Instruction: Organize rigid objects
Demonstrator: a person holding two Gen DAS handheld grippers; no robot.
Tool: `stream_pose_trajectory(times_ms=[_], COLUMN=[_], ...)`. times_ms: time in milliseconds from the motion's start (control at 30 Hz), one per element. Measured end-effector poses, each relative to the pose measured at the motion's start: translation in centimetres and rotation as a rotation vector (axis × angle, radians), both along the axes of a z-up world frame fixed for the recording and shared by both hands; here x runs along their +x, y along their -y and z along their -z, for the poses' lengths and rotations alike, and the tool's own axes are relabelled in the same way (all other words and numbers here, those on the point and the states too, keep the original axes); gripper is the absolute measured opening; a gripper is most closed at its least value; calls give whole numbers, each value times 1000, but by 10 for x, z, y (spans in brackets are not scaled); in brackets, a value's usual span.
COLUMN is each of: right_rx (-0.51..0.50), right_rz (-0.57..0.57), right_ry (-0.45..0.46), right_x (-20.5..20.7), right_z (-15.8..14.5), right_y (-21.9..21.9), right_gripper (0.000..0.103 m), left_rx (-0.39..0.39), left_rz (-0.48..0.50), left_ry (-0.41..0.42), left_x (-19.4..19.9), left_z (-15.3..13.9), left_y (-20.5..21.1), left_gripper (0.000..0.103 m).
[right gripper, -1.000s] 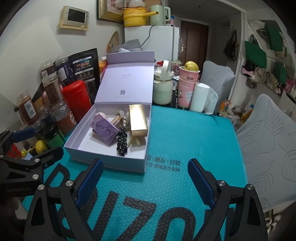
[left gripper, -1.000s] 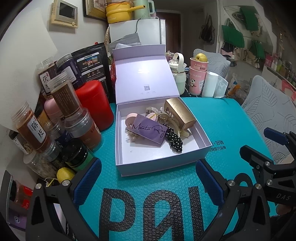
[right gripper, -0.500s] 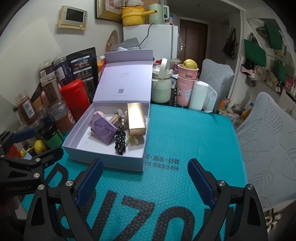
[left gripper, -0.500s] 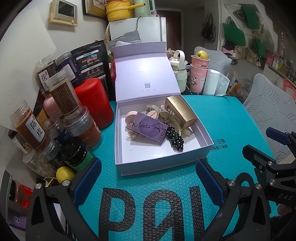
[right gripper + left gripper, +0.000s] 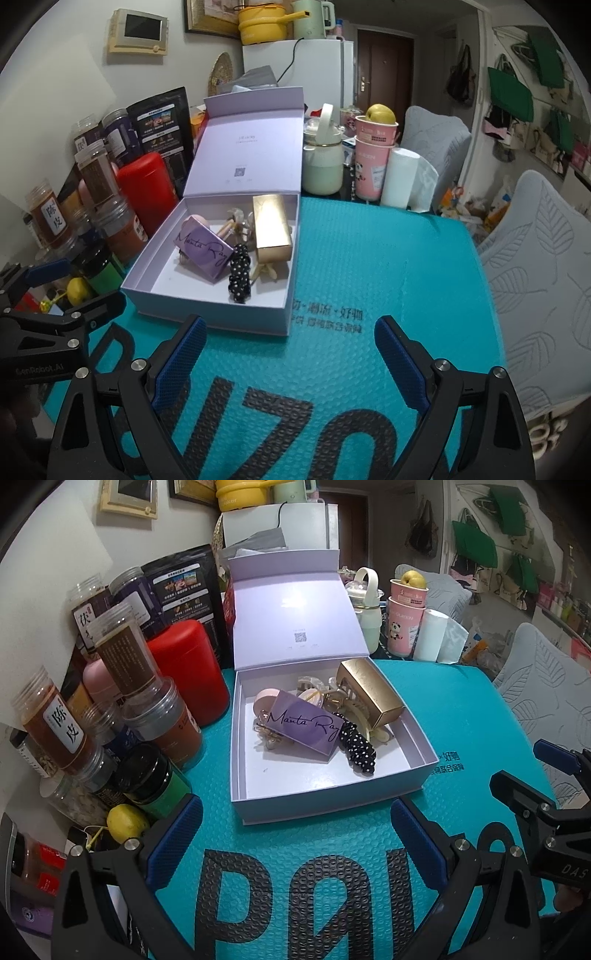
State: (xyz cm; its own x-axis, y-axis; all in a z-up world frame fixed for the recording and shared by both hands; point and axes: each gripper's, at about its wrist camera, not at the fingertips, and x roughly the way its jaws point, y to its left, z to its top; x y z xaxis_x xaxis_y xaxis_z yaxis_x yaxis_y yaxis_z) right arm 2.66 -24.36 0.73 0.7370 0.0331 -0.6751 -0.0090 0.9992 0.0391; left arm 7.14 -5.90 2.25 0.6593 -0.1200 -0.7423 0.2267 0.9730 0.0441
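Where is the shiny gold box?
The gold box lies inside the open lilac box, along its right wall near the back, just right of the purple card and the spotted black scrunchie.

We see a red canister [image 5: 186,672] beside spice jars [image 5: 51,723] at the left, a lemon [image 5: 125,821] below them, and pink cups [image 5: 404,622] holding a pear [image 5: 413,579] behind the teal counter [image 5: 469,716].
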Motion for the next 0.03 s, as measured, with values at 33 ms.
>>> stream_pose_trajectory(times_ms=[33], right_rx=[3], right_rz=[0], right_ry=[-5], right_x=[1], right_z=[1], right_y=[0], right_gripper=[93], left_rx=[2], left_rz=[1], left_ry=[-4], left_x=[1], left_z=[1], left_y=[0], left_gripper=[103])
